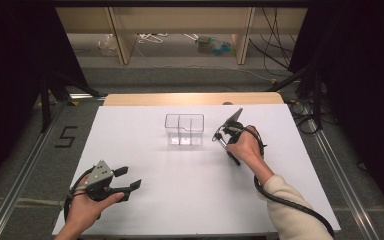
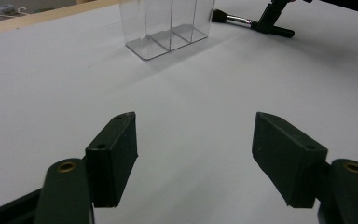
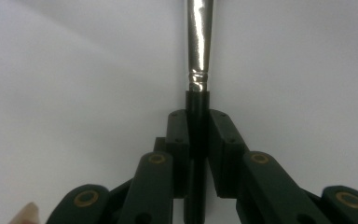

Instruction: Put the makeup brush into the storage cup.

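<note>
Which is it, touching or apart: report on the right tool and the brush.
Touching. The right gripper view shows the right tool shut on the brush, both pads pressed against its black handle with no gap.

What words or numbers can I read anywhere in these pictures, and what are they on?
"5": a dark numeral marked on the grey floor left of the table.
Nothing readable on the clear organiser, the brush or either gripper.
</note>
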The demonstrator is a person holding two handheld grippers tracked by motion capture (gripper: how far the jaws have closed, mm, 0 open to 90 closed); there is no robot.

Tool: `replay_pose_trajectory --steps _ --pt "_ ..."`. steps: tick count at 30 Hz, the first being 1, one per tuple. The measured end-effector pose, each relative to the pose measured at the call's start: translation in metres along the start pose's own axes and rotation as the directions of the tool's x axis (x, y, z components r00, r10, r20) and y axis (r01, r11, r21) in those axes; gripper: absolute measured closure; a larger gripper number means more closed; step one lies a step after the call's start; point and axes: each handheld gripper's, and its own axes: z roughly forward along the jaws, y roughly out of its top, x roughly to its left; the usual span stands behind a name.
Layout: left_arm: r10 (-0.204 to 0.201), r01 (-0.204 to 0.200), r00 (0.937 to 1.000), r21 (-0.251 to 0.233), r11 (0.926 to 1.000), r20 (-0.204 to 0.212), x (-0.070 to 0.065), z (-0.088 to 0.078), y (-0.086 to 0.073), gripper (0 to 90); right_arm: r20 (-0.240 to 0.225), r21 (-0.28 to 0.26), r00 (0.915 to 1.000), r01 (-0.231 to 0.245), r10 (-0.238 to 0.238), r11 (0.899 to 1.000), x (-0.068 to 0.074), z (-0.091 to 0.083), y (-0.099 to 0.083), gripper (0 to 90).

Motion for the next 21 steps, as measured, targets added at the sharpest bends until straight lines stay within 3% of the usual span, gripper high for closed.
replay_pose_trajectory --steps 1,2,4,8,11,21 --pt "-0.001 0.001 1.0 0.0 1.0 -0.002 0.0 0.0 0.0 30.9 -0.019 -0.001 0.9995 -0.027 0.027 1.0 -0.002 -0.003 -0.002 79.9" --pt "-0.004 0.004 1.0 -0.003 1.0 -0.001 0.0 0.0 0.0 30.9 -0.024 -0.036 0.9996 -0.012 0.011 0.999 -0.005 -0.003 -0.003 79.9" --pt "-0.004 0.004 1.0 -0.003 1.0 0.0 -0.001 0.001 0.0 30.9 -0.049 -0.036 0.9986 -0.023 0.021 0.999 -0.008 -0.007 -0.004 79.9" --pt "-0.004 0.004 1.0 -0.003 1.0 -0.005 -0.001 0.0 0.0 31.0 -0.053 -0.081 0.9979 -0.042 0.038 0.996 -0.009 -0.014 -0.008 79.9" --pt "0.0 0.0 0.9999 0.0 1.0 -0.011 0.0 0.0 0.0 31.0 -0.06 -0.126 0.998 -0.024 0.017 0.992 -0.012 -0.019 -0.012 79.9" --pt "-0.006 0.006 0.9999 -0.005 1.0 -0.013 0.0 -0.001 0.001 31.0 -0.106 -0.26 0.9939 -0.057 0.03 0.964 -0.017 -0.031 -0.029 79.8"
